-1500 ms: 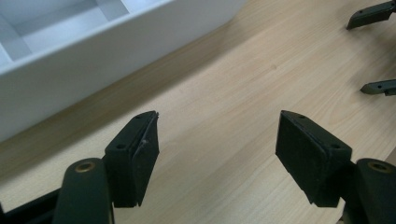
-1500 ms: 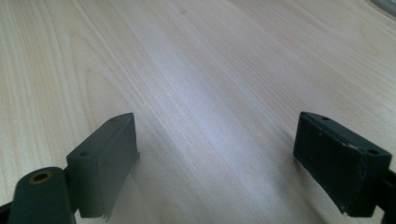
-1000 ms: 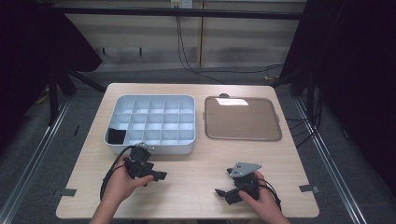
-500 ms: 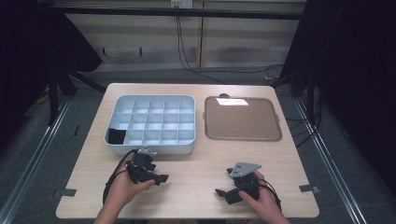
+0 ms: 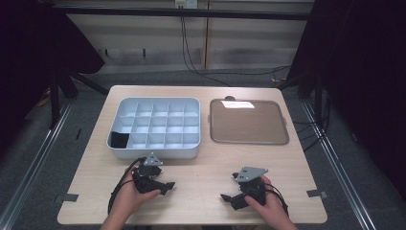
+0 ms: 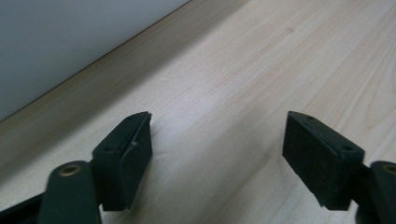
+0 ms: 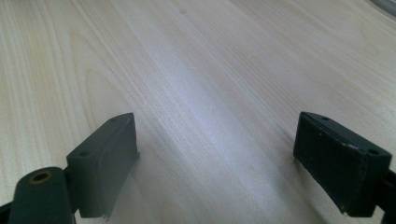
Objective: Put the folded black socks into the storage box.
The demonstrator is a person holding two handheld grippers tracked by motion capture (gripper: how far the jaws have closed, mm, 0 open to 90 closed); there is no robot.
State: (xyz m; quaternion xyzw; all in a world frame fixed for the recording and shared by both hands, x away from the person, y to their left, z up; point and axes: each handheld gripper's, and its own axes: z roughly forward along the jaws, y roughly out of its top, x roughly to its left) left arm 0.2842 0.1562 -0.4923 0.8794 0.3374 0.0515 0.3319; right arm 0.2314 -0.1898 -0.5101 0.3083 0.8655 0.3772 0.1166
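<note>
Wooden table [image 5: 201, 191] carries everything, with a bare strip on the person's side where both hands rest. Beyond the left gripper [image 5: 162, 186] sits the white bin [image 5: 155, 149], one corner cell holding something black [image 5: 119, 139]; beyond the right gripper [image 5: 230, 197] lies the brown tray [image 5: 249, 122], bare. Both grippers' jaws are spread wide, grasping nothing, seemingly parked ready.

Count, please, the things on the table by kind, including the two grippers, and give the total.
Compartment box, pale blue-grey: 1
Black item in the box's near-left compartment: 1
Flat brown tray: 1
Handheld grippers: 2, left gripper and right gripper, both with jaws open
Total: 5
</note>
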